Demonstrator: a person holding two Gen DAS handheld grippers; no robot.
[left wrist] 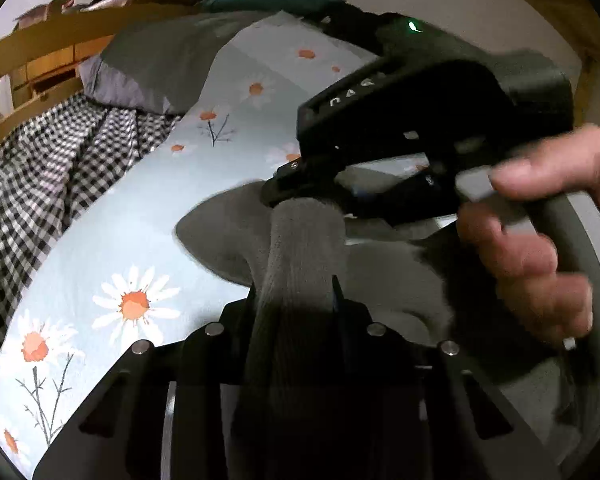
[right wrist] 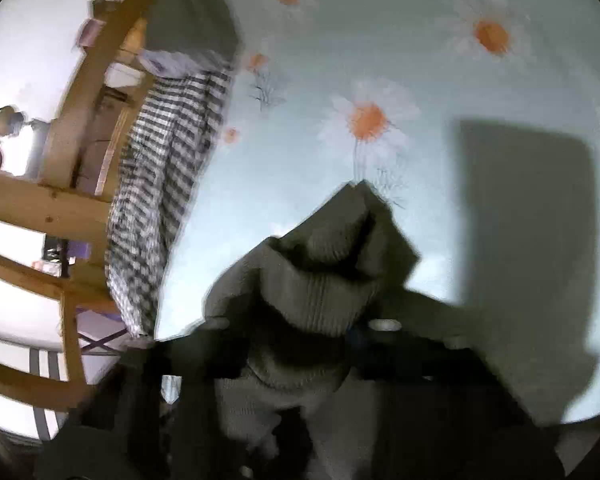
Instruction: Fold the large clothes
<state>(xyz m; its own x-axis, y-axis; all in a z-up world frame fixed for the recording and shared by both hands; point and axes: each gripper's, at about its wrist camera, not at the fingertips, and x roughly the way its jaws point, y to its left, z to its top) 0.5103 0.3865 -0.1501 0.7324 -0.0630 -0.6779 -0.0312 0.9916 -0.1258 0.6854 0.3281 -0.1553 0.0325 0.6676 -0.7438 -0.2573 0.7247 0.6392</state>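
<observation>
A: What's the biggest thing here?

B: The bed (left wrist: 112,216), covered with a pale blue sheet (right wrist: 340,40) printed with white and orange daisies. It fills most of both views.

A: And around it?

B: A wooden bed frame (left wrist: 40,46) runs along the far side. A black-and-white checked blanket (left wrist: 40,168) lies bunched along that edge of the bed, and a grey pillow (left wrist: 156,64) sits beside it, touching the blanket.

A: Where is the garment?

B: The grey sweater (left wrist: 304,240) is over the sheet, lifted at one part. In the left wrist view a ribbed band of it rises from between the fingers up to the other gripper, while the rest spreads low behind. In the right wrist view the sweater (right wrist: 324,280) bunches into a ribbed hump right in front of the camera, and it throws a dark shadow on the sheet to the right.

A: The left gripper?

B: The left gripper (left wrist: 296,320) has its fingers closed on the ribbed knit, the cloth pinched between them.

A: The right one?

B: The right gripper (left wrist: 300,196) shows from the left wrist view, black, with a small green light on top. Its tip meets the top of the same ribbed band and clamps it. The right hand (left wrist: 540,248) wraps its handle.

A: Is the right wrist view sharp?

B: No, it is blurred; its own fingers are mostly hidden under the knit.
</observation>
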